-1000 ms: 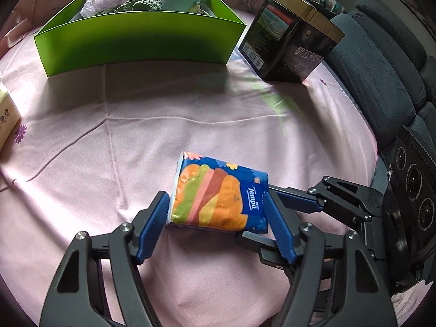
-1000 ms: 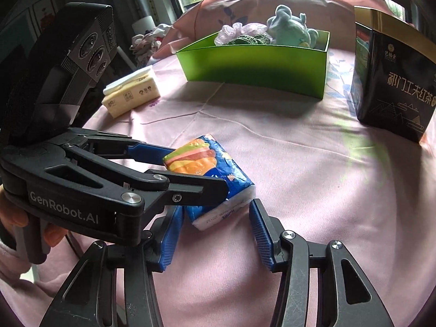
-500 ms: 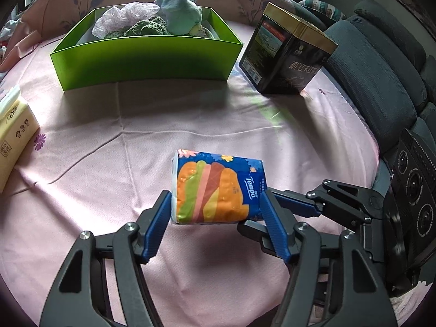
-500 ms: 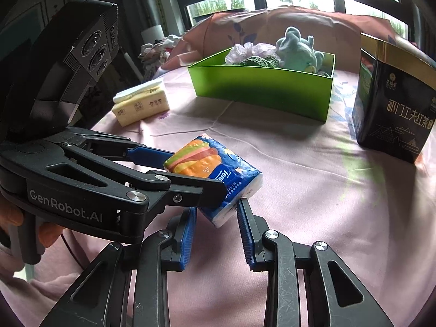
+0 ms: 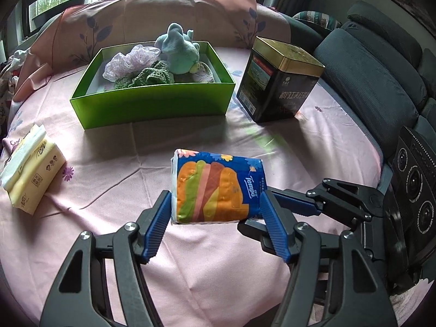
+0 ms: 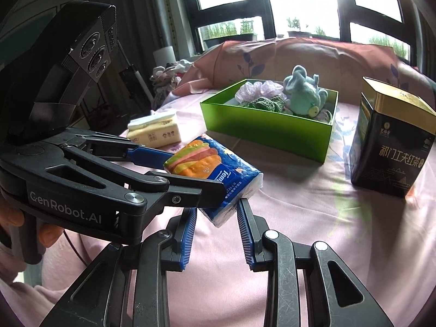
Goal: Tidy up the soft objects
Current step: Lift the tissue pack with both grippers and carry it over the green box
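Note:
A blue and orange Tempo tissue pack [image 5: 215, 188] is held above the pink tablecloth. My left gripper [image 5: 216, 207] is shut on its two sides. My right gripper [image 6: 216, 215] is shut on its near end from below; the pack also shows in the right wrist view [image 6: 209, 171]. The green box [image 5: 152, 106] stands at the back with a blue plush toy [image 5: 178, 49], a green knitted cloth [image 5: 147, 75] and a lilac mesh puff [image 5: 128, 60] inside. A yellow tissue pack [image 5: 30, 174] lies at the left.
A black and gold tea tin [image 5: 280, 81] stands right of the green box. A dark sofa [image 5: 381, 81] lies beyond the table's right edge. The pink tablecloth [image 5: 109, 163] has creases. A pink cushion [image 5: 163, 13] stands behind the box.
Both grippers have lifted the Tempo pack off the tablecloth. The right gripper has closed on its near end. The view now looks down into the green box from higher up.

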{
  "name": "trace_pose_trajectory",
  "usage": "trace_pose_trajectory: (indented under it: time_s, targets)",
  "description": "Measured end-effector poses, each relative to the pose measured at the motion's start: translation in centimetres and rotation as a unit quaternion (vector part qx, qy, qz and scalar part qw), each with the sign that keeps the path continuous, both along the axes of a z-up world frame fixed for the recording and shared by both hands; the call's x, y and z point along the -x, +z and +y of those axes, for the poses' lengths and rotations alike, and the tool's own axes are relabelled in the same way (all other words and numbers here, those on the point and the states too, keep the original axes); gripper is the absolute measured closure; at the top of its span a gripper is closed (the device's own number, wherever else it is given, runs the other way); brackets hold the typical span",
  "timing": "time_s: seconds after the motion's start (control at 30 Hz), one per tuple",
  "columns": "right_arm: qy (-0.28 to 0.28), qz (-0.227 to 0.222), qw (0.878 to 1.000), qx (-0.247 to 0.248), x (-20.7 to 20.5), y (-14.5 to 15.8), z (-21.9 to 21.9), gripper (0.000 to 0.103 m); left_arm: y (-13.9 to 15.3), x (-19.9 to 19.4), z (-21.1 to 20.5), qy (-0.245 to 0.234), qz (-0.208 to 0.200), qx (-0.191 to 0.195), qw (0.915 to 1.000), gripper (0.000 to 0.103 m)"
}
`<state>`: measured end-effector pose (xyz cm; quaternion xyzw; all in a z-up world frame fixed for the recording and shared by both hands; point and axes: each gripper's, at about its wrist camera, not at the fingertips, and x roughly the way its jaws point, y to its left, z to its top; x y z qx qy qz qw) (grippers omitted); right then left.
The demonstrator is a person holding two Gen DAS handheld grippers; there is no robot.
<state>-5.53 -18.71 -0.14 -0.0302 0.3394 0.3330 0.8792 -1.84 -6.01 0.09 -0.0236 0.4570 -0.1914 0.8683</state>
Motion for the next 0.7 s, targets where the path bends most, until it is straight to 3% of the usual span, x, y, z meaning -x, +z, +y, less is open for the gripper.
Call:
trace_pose_trajectory:
  time_s: [0.4, 0.7]
  targets:
    - [0.004, -0.028, 1.000, -0.008, -1.7, 1.7, 0.3, 0.071, 2.3, -1.1, 0.1, 0.006, -0.031, -0.012, 0.9994, 0.038]
    - [0.001, -0.046, 0.999, -0.010, -4.7, 2.8, 1.1, 0.071, 3.6, -4.3, 0.9, 0.007, -0.049, -0.018, 0.9986, 0.038]
